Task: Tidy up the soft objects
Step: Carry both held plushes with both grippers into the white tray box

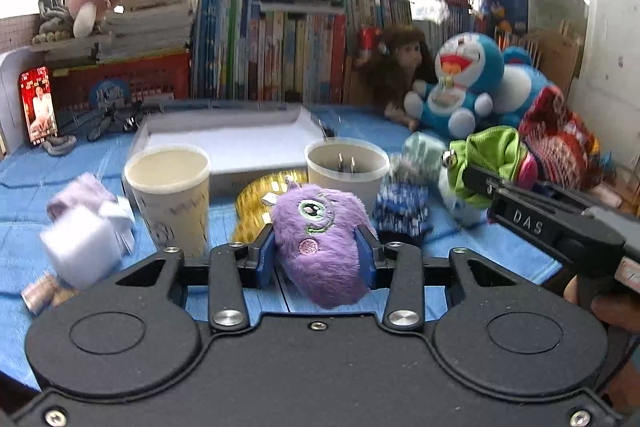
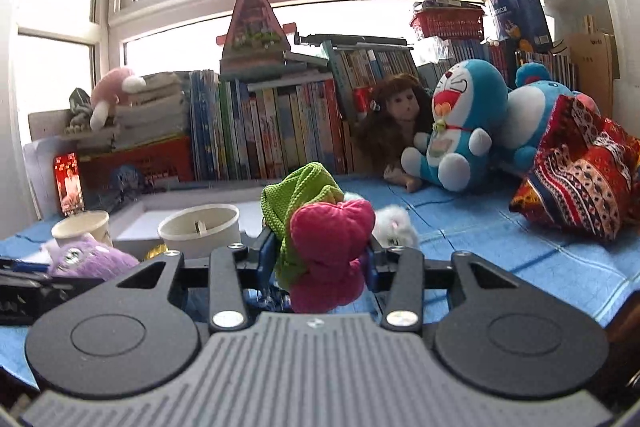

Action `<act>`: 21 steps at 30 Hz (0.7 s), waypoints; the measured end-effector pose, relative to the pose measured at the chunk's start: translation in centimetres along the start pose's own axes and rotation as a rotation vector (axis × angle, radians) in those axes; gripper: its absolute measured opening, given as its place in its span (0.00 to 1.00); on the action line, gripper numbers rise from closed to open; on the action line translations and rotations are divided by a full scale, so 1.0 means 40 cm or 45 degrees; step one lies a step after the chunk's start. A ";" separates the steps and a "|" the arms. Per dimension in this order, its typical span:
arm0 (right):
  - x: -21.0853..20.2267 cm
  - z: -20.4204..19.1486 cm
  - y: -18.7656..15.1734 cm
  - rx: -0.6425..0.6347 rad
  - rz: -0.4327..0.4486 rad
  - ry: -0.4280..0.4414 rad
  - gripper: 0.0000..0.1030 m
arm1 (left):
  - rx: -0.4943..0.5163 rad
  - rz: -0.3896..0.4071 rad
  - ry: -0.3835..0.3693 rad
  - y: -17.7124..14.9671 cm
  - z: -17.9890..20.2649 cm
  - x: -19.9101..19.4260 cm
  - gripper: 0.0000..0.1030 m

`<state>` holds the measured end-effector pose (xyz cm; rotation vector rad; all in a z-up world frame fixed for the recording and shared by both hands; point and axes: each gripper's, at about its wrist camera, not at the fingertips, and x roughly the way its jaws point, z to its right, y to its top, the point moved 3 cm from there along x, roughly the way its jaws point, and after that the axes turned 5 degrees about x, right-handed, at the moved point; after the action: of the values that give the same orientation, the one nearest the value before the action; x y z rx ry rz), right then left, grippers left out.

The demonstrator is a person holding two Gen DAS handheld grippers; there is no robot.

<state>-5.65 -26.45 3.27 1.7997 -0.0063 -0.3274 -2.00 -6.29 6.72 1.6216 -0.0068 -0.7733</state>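
- Left tongs (image 1: 320, 251) clamp a purple plush toy (image 1: 322, 239) above the blue worktop (image 1: 60, 179).
- Right tongs (image 2: 320, 259) grip a green-and-pink soft toy (image 2: 320, 235).

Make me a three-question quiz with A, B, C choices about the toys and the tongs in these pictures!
1. Where is the white box?
A. behind the two cups
B. on the books
C. under the doll

2. What colour is the fluffy toy in the left tongs?
A. orange
B. purple
C. black

3. What are the right tongs doing?
A. hanging open
B. resting in a cup
C. squeezing a green and pink plush

Answers:
1 A, the white box sits just past both cups.
2 B, the left tongs clamp a purple plush monster.
3 C, the right tongs press both sides of the green and pink plush.
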 end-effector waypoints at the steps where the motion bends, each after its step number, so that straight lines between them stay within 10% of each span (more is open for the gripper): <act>1: 0.007 0.000 0.011 0.016 -0.006 0.013 0.46 | 0.002 0.012 -0.004 0.019 -0.010 -0.004 0.38; 13: 0.161 0.001 0.270 0.151 0.025 0.131 0.46 | -0.132 0.088 0.082 0.290 -0.253 0.048 0.38; 21: 0.389 -0.078 0.340 0.061 -0.342 0.305 0.47 | -0.326 -0.051 -0.024 0.388 -0.405 0.224 0.38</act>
<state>12.27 -29.73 13.48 1.8796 0.4021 -0.3018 19.14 0.67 16.14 1.3748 0.1071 -0.7869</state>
